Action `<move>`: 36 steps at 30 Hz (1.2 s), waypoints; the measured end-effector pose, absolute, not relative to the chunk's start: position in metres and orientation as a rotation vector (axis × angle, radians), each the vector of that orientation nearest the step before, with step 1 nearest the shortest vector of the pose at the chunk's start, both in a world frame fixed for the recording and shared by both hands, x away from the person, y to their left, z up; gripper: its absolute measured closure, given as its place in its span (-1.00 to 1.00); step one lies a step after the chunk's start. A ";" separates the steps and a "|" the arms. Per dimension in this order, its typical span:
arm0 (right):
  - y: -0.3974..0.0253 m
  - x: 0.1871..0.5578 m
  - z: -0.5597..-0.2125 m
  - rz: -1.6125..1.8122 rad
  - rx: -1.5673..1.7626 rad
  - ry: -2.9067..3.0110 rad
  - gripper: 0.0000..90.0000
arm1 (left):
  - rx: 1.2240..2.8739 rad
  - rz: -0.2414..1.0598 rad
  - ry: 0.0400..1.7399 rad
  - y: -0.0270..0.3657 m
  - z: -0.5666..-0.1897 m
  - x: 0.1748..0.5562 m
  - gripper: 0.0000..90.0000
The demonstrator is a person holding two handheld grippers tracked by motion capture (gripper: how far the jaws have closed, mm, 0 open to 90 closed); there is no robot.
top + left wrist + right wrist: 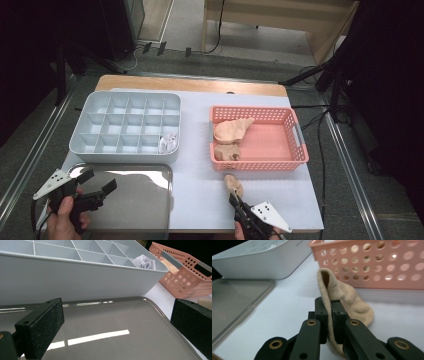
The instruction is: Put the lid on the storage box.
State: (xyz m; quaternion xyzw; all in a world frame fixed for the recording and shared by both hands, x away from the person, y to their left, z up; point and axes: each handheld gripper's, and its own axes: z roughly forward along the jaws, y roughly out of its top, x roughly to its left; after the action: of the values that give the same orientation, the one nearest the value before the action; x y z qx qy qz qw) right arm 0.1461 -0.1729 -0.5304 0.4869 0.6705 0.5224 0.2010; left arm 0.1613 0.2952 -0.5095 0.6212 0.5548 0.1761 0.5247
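**Right tongs pinch a beige sock in front of the pink basket**

The right gripper (pixel 329 315) has its jaws closed tight on a beige sock (pixel 342 295), the cloth squeezed between the two black pads and standing up out of them in a fold. In the high view the same gripper (pixel 235 197) sits at the near edge of the white table cover (pixel 200 185), with the sock (pixel 233 184) lying just in front of the pink basket (pixel 295 150), apart from its near wall.

The left gripper (pixel 117 325) hangs with its jaws spread wide and nothing between them, above the shiny metal tray (pixel 112 322). From above it (pixel 97 182) is over the tray's near left part (pixel 145 200).

Beyond the tray, just beside it, stands the grey divided box (pixel 85 145); a white cloth item (pixel 168 143) lies in its near right compartment. Two more beige socks (pixel 231 131) lie at the left end of the basket.

The right gripper view shows the basket's perforated wall (pixel 374 267) close behind the sock, and the fold in the cloth, which the high view is too small to tell. The left gripper view shows the box's tall near wall (pixel 75 282) blocking the way forward.
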 end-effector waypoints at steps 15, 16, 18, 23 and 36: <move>-0.162 0.148 -0.527 1.474 1.294 1.947 -0.18 | 1.484 0.422 1.329 0.296 -0.509 0.161 -1.00; -0.164 0.149 -0.524 1.477 1.302 1.933 -0.19 | 1.484 0.422 1.328 0.297 -0.509 0.161 -1.00; -0.167 0.151 -0.519 1.484 1.304 1.915 -0.20 | 1.486 0.423 1.328 0.296 -0.509 0.161 -1.00; -0.173 0.161 -0.506 1.473 1.323 1.903 -0.22 | 1.492 0.423 1.327 0.295 -0.509 0.161 -1.00; -0.168 0.208 -0.475 1.364 1.348 1.898 -0.22 | 1.484 0.425 1.333 0.297 -0.509 0.161 -1.00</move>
State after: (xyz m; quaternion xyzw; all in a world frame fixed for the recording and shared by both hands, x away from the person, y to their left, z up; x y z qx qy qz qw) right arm 0.2083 -0.1677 -0.4746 0.4874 0.6862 0.4933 0.2199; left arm 0.1609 0.2967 -0.5092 0.6199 0.5569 0.1774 0.5236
